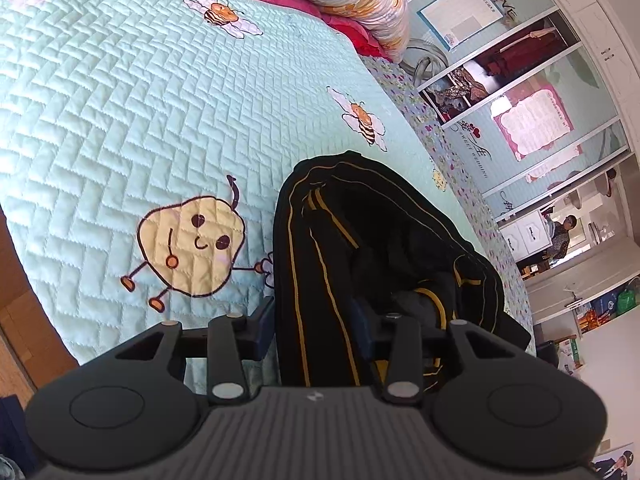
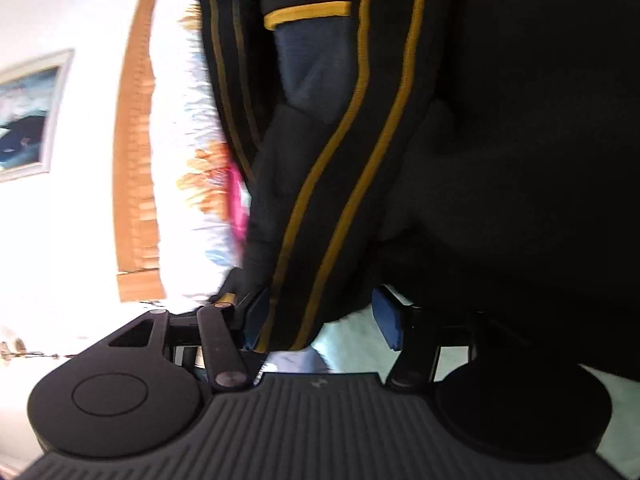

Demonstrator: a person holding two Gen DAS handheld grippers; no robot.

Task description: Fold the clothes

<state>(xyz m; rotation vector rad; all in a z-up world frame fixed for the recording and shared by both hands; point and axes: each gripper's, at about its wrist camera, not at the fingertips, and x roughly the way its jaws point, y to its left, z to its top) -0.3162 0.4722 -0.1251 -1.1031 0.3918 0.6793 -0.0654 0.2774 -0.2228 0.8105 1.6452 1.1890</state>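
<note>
Garment (image 1: 332,264): held bunched in left tongs (image 1: 316,334), long axis running away over bed (image 1: 120,100).
Right tongs (image 2: 320,320): spread wide, garment (image 2: 400,140) loose between the pads.

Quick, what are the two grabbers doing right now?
Left gripper: shut on the black garment.
Right gripper: open, garment between its jaws.

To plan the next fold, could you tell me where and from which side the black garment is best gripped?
Judging by its pose, grip the black garment at its striped long edge, coming from the quilt side: that edge lies as a clean ridge on open bedding, while the opposite side is a bunched mass.
</note>
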